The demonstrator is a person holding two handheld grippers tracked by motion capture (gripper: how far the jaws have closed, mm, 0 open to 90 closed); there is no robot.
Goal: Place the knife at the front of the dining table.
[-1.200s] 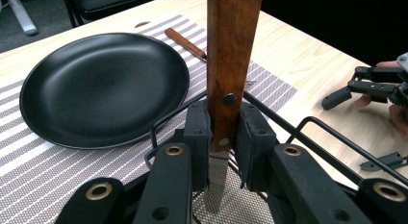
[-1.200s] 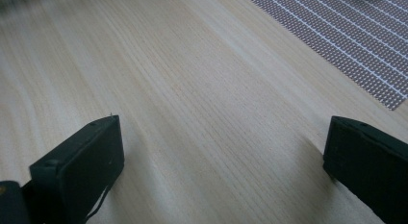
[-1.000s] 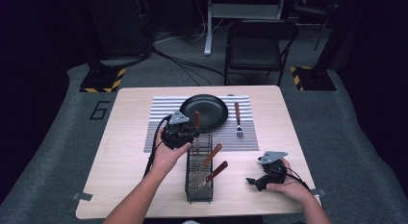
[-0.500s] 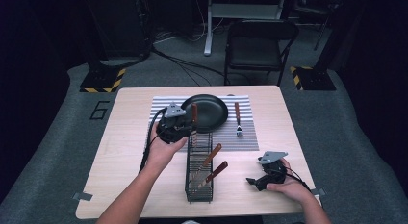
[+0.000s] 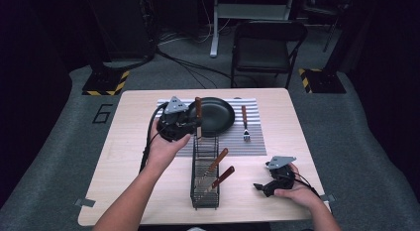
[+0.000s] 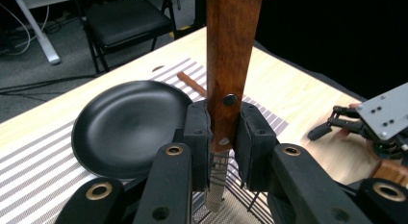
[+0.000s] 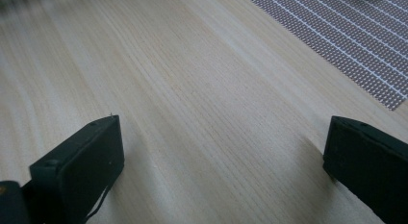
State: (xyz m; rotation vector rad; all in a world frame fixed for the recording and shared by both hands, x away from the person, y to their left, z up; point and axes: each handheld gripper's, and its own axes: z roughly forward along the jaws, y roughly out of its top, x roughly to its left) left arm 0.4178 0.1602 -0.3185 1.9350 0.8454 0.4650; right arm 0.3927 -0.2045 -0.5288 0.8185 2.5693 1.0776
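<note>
With our left gripper (image 6: 221, 137) we clamp the wooden-handled knife (image 6: 230, 65) upright above the wire rack (image 5: 204, 174), just beside the black pan (image 5: 216, 115). Our right gripper (image 5: 262, 187) rests on the table (image 5: 124, 156), jaws wide apart.

left gripper (image 6: 219, 132): black jaws, brass-ringed screws | right gripper (image 5: 270, 184): grey plate, apparently black cable

You had one black pan (image 5: 214, 115), one wire rack (image 5: 204, 177), one striped mat (image 5: 250, 142), and four wooden-handled utensils (image 5: 218, 160).
</note>
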